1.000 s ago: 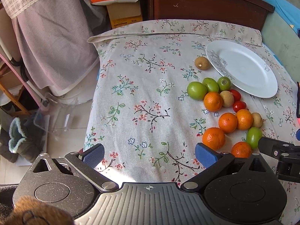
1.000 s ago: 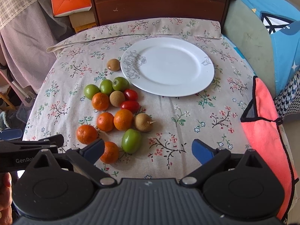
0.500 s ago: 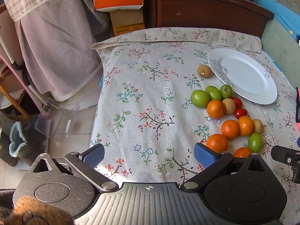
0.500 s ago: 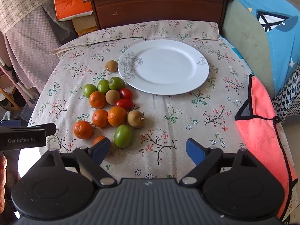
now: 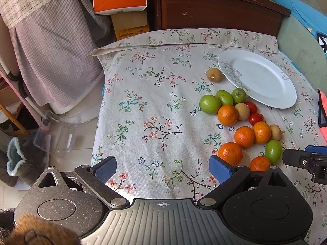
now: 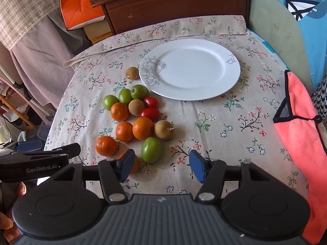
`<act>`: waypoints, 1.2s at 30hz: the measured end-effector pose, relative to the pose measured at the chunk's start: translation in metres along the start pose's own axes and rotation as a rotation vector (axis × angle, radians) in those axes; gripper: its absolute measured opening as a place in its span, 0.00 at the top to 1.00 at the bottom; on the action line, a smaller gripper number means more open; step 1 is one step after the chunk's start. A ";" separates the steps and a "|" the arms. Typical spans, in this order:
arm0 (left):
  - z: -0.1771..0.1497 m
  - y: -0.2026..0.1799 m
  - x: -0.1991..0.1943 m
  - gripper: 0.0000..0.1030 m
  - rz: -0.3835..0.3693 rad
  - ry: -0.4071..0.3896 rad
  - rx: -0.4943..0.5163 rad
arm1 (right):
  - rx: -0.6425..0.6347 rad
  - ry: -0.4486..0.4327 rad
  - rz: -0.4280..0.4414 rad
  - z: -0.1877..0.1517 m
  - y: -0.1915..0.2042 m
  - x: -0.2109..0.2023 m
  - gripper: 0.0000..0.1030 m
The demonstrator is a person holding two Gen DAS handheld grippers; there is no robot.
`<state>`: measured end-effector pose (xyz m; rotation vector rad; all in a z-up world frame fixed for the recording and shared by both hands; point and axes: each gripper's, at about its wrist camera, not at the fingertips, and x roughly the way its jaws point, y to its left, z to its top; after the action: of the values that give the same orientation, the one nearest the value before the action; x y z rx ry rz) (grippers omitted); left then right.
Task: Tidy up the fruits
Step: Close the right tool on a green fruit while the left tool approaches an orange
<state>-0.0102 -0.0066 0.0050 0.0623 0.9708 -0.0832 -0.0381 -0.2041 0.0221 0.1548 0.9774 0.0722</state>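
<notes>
Jaws of the right gripper [image 6: 161, 164] have just been closing to a half gap with nothing between them — likely sizing up for a small fruit. Left gripper [image 5: 161, 164] gapes wide, empty. Round mandarins [image 6: 142, 128], smooth green fruits [image 6: 151, 150] cluster mid-tablecloth [image 6: 224, 126], beside a glossy white plate [image 6: 233, 75], bare.
</notes>
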 end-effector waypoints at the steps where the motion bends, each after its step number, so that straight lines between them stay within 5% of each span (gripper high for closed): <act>1: 0.000 0.000 0.001 0.06 0.000 0.004 -0.001 | 0.008 0.005 0.001 0.001 0.001 0.002 0.42; 11: -0.005 0.003 0.008 0.04 -0.020 0.043 -0.025 | 0.038 0.048 -0.023 0.007 0.013 0.021 0.44; 22: -0.008 0.000 0.005 0.04 -0.025 0.008 -0.005 | 0.088 0.050 0.004 0.011 0.014 0.029 0.65; 33: -0.010 -0.003 0.005 0.04 -0.035 -0.011 0.021 | 0.138 0.068 0.028 0.011 0.012 0.033 0.59; 36: -0.010 -0.002 0.004 0.04 -0.047 -0.013 0.020 | 0.148 0.061 0.030 0.011 0.011 0.034 0.65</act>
<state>-0.0167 -0.0080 -0.0044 0.0576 0.9584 -0.1364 -0.0102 -0.1904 0.0022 0.3052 1.0416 0.0323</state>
